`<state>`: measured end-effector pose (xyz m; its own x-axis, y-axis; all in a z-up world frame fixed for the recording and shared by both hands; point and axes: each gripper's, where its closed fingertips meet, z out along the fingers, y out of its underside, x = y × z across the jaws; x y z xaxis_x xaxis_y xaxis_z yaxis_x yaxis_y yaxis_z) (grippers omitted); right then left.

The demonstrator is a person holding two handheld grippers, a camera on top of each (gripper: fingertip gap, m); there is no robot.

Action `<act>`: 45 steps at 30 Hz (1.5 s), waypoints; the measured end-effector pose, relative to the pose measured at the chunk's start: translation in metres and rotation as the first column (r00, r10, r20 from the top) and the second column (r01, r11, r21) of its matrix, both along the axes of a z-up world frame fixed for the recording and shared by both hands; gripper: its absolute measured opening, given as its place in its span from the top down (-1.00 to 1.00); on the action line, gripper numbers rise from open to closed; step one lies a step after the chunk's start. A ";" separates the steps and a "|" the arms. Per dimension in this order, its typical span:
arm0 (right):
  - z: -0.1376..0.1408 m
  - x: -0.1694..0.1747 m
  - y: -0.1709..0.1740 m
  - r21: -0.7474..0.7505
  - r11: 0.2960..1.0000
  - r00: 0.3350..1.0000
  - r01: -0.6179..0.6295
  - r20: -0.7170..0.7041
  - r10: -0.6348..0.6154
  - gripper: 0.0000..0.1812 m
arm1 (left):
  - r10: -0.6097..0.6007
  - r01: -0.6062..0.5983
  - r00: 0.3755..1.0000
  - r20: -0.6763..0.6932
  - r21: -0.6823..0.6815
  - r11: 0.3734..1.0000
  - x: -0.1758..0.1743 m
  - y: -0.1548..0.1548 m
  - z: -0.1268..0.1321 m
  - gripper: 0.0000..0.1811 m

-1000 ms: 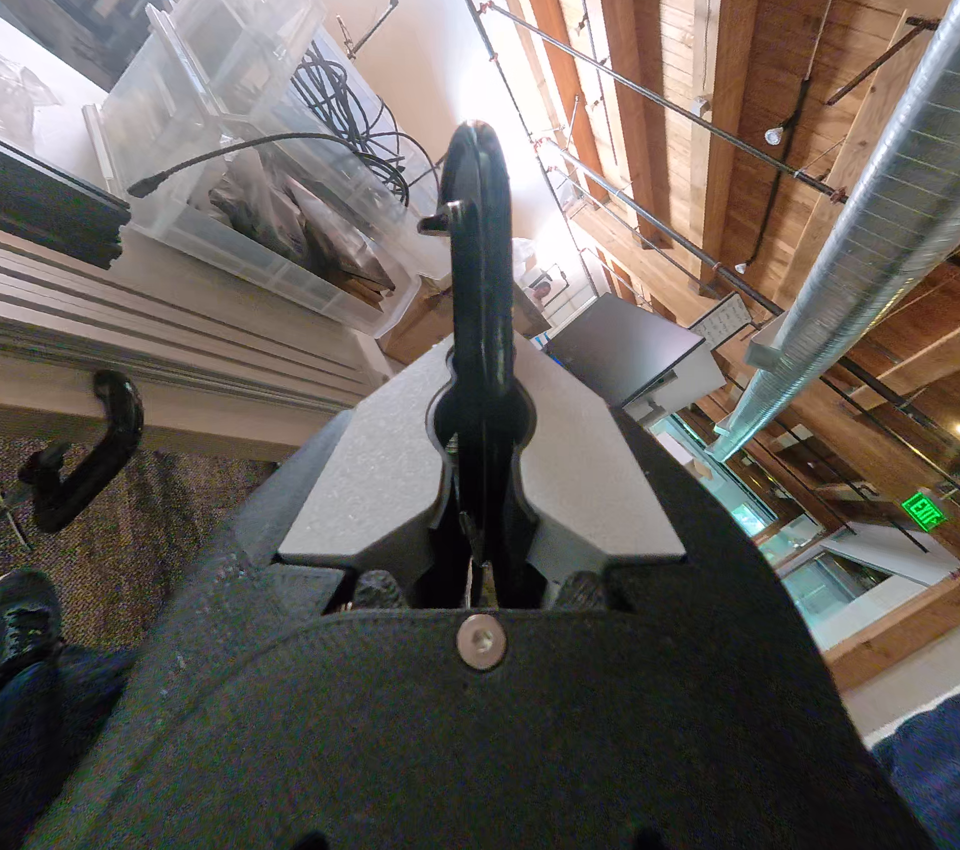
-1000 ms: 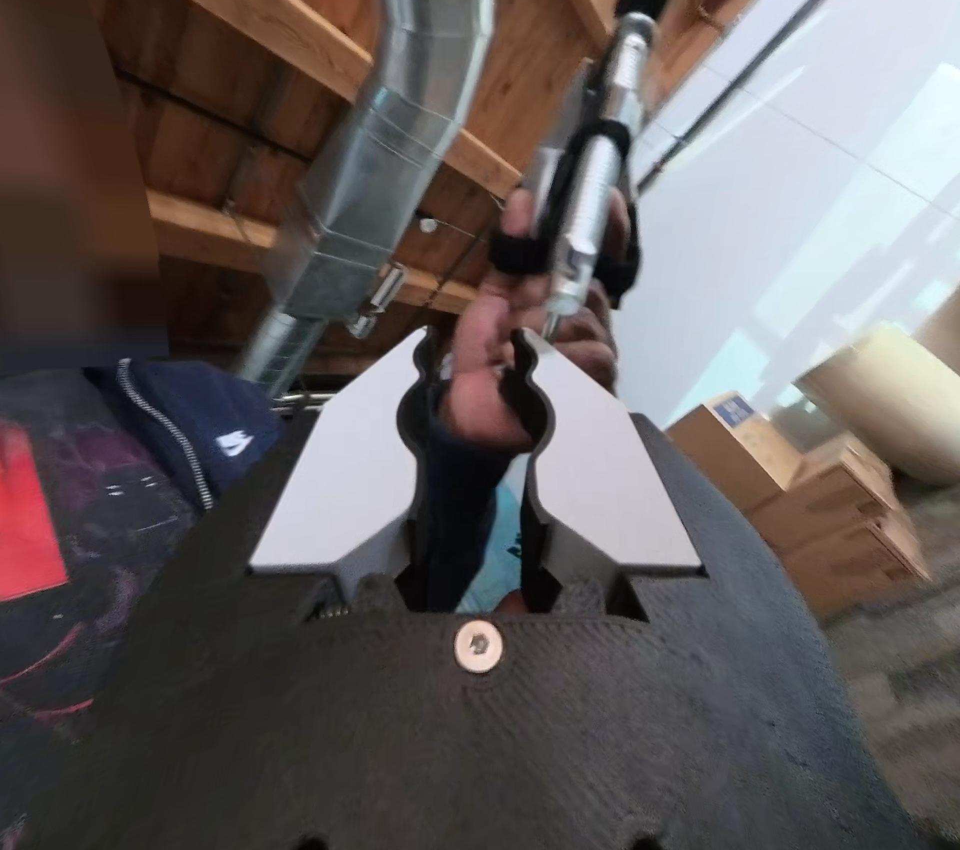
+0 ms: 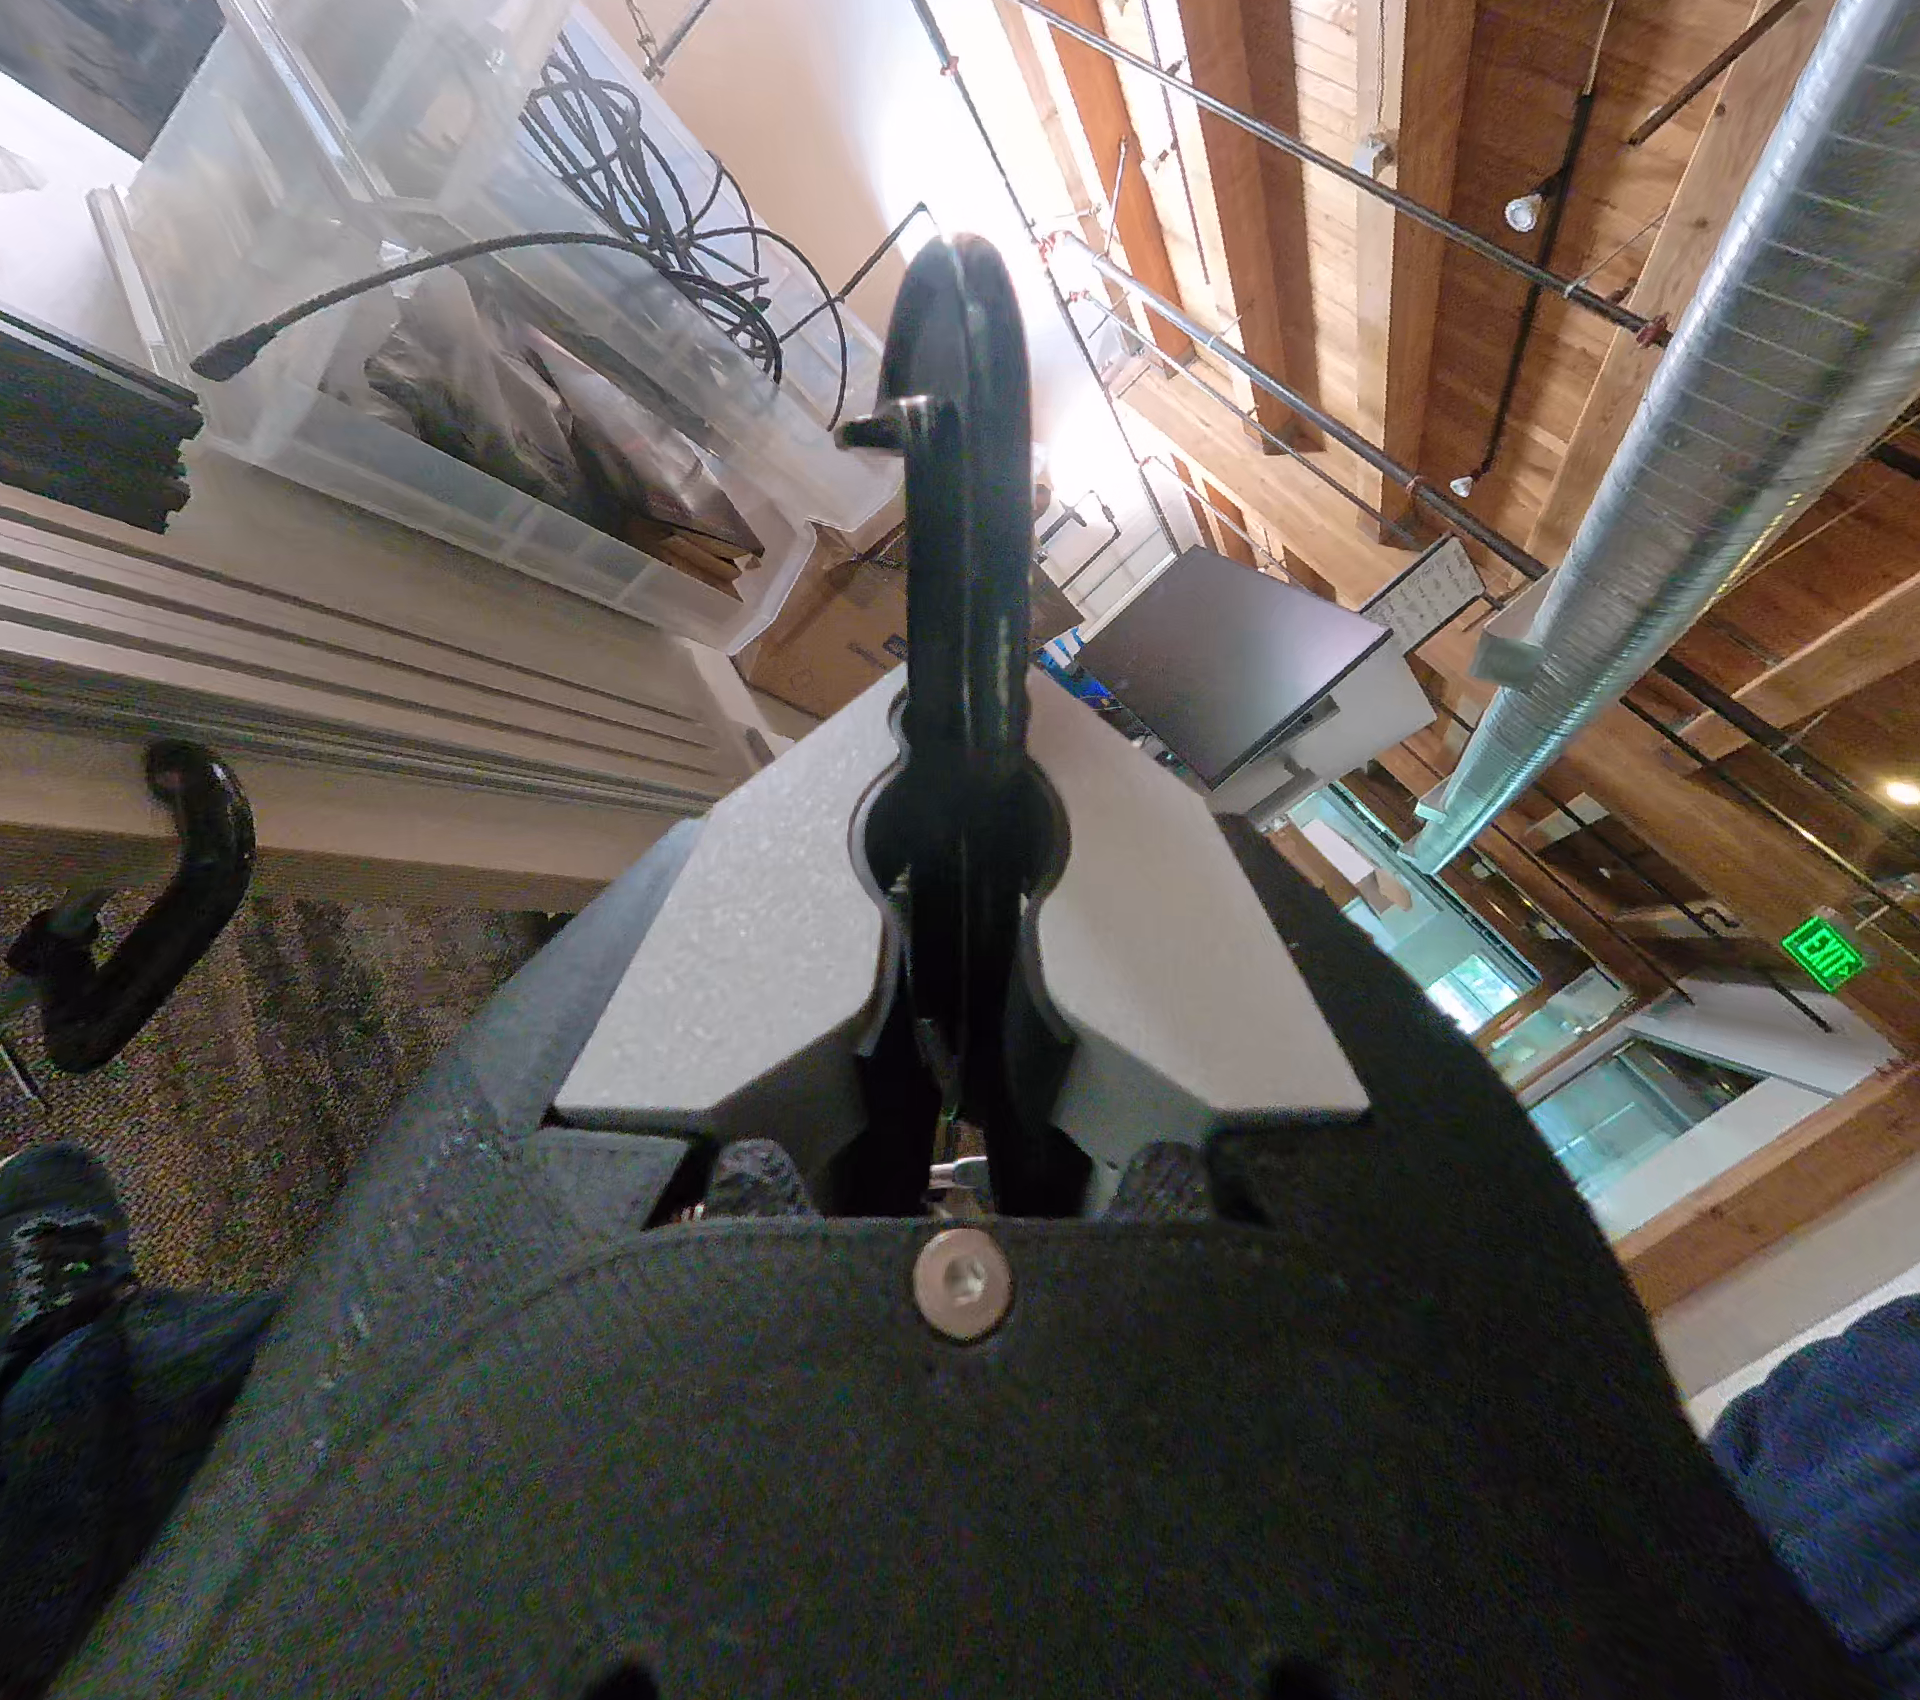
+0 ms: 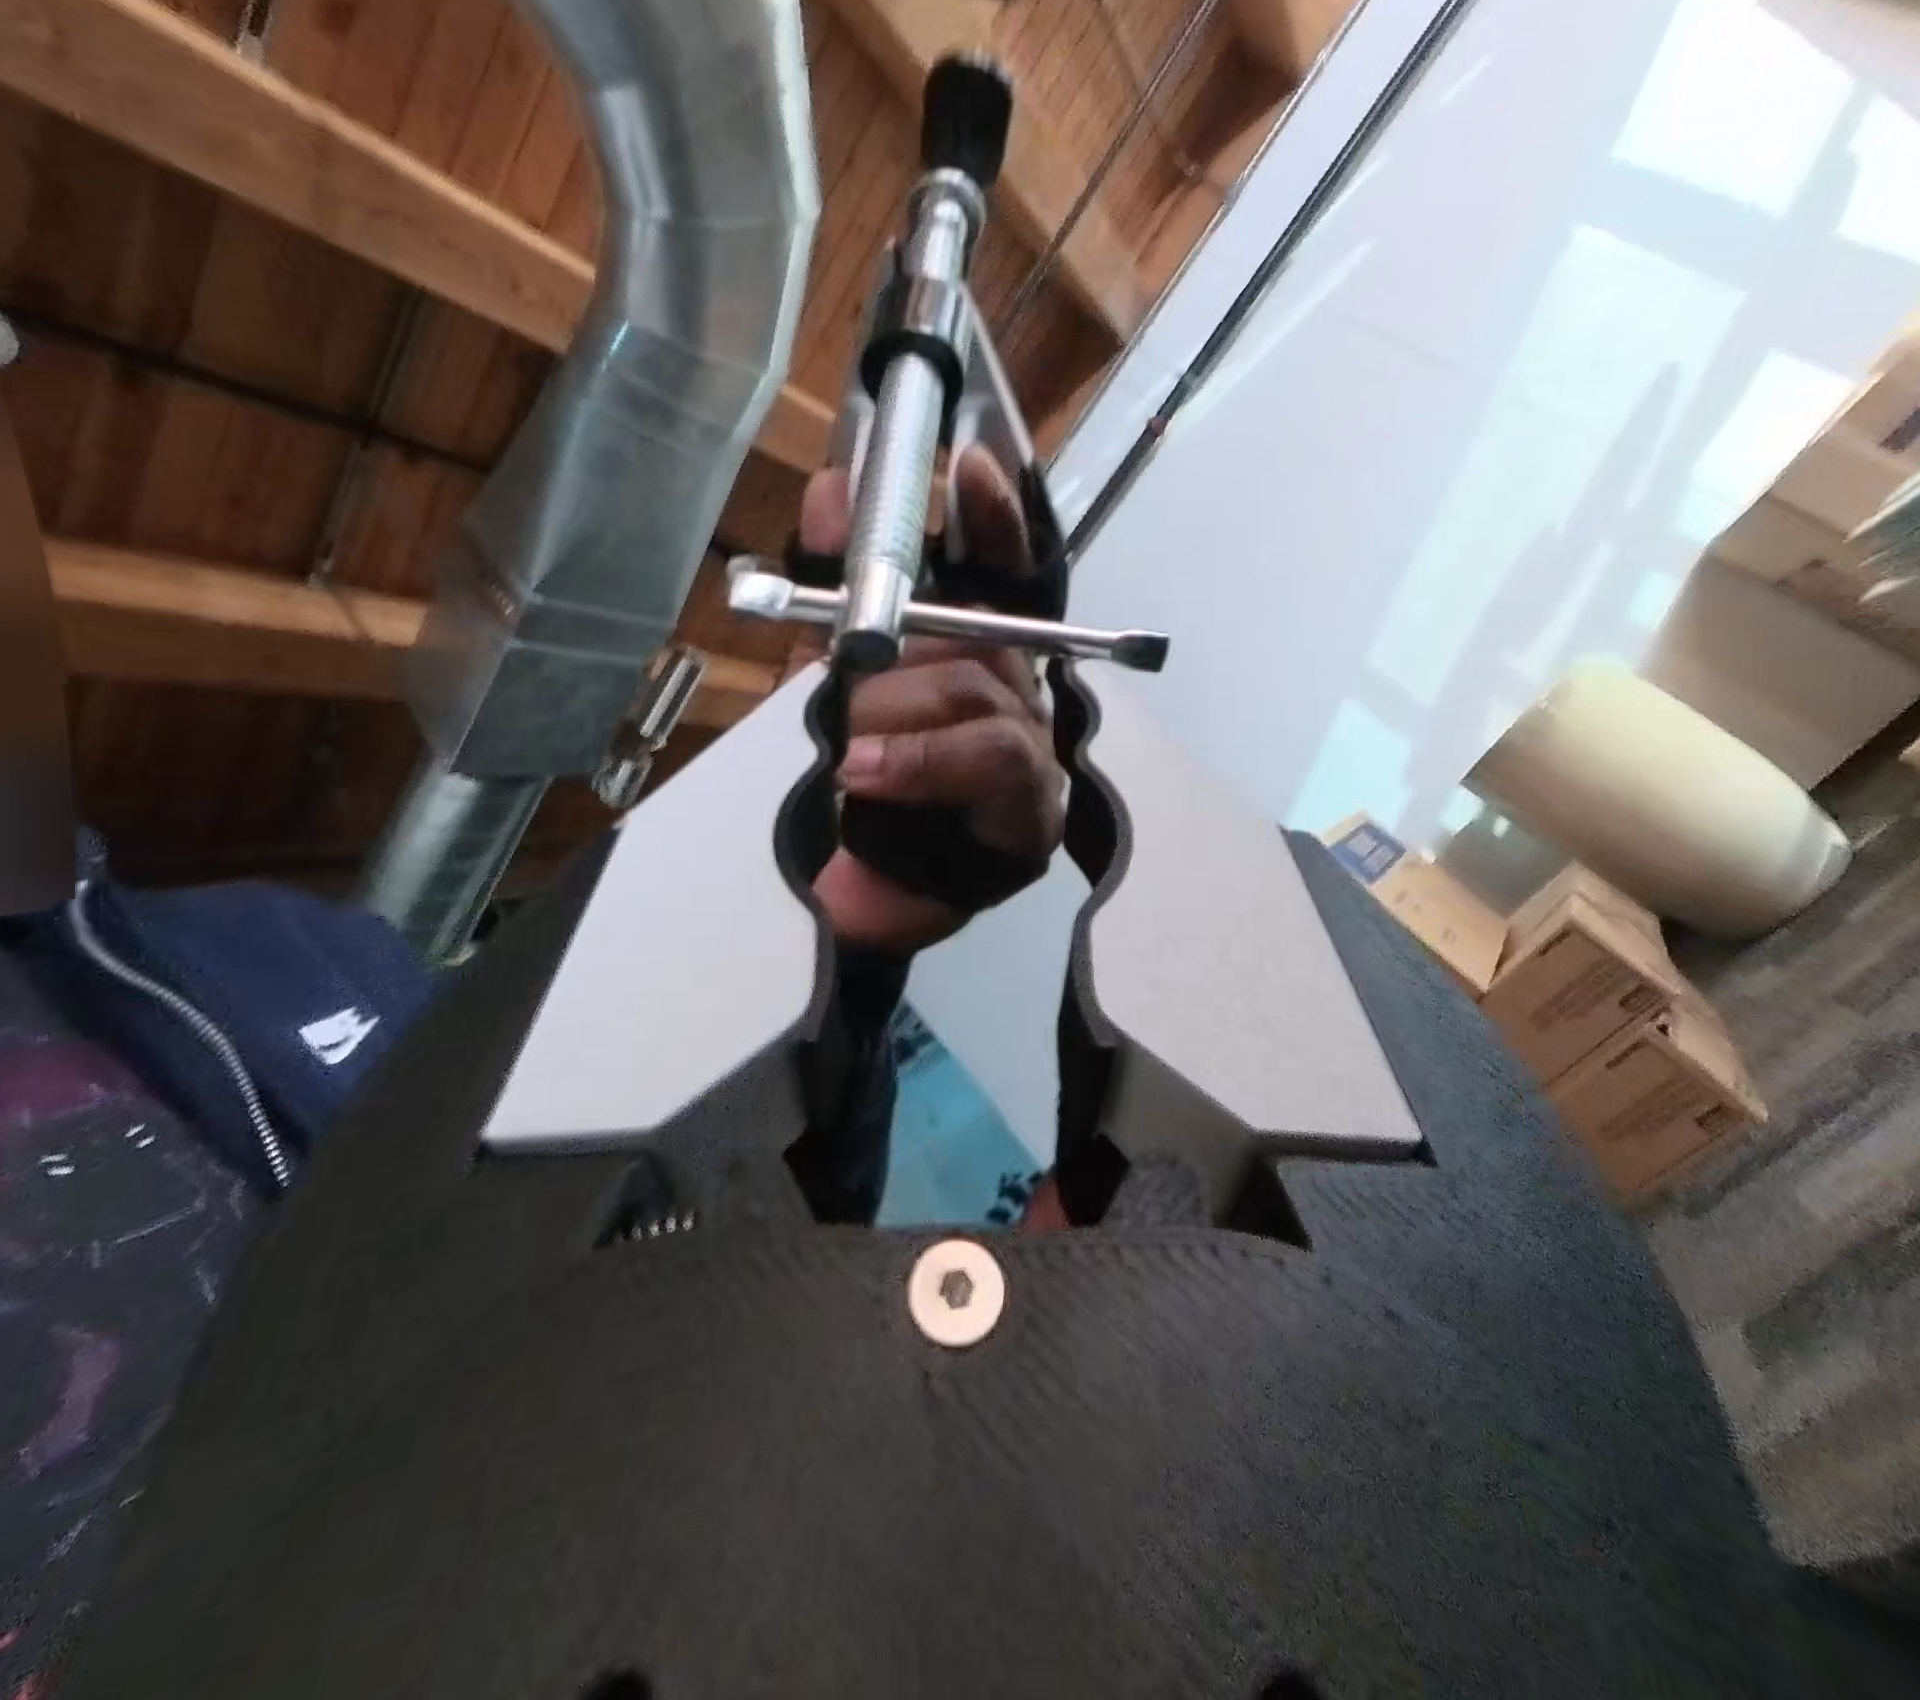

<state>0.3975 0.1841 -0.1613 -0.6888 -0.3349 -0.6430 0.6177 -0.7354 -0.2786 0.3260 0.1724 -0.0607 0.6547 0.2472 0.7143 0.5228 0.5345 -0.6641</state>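
Observation:
My left gripper point(image 3: 961, 715) is shut on a black C-clamp point(image 3: 956, 403), which sticks up from between the fingers. The right wrist view shows the clamp's silver threaded screw point(image 4: 899, 487), with a black knob at its far end and a sliding T-bar handle point(image 4: 1039, 627) at its near end. My right gripper point(image 4: 951, 694) is open and empty, its fingertips just under the T-bar. Behind the jaws, a gloved hand point(image 4: 935, 777) grips the other gripper.
A second black C-clamp point(image 3: 156, 902) hangs on the table edge at left. Clear plastic bins point(image 3: 416, 196) with cables sit on that table. A dark monitor point(image 3: 1226, 663), a metal duct point(image 4: 644, 300), cardboard boxes point(image 4: 1600, 1027) and a person's blue hoodie point(image 4: 208, 1006) surround me.
My right gripper has come closer to the screw, so the T-bar now sits at its fingertips, and its jaws stand a little wider. The left gripper still holds the clamp, barely moved.

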 end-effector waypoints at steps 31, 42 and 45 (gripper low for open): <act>-0.192 -0.120 0.086 0.283 0.930 0.877 0.236 0.350 -0.329 0.47 | -0.130 0.129 0.976 -0.174 -0.018 0.991 -0.063 -0.011 -0.220 0.82; -0.228 -0.177 0.110 0.324 0.898 0.845 0.298 0.349 -0.406 0.54 | -0.276 0.261 0.957 -0.092 -0.143 0.955 -0.114 0.005 -0.344 0.81; -0.243 -0.183 0.116 0.342 0.888 0.825 0.308 0.369 -0.428 0.59 | -0.336 0.318 0.936 -0.107 -0.156 0.935 -0.126 0.010 -0.357 0.81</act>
<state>0.2146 0.2997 -0.4048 -0.3668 0.1056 -0.9243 0.4156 -0.8703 -0.2643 0.1995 0.1824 -0.4178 0.8001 0.0916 0.5928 0.5579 0.2495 -0.7915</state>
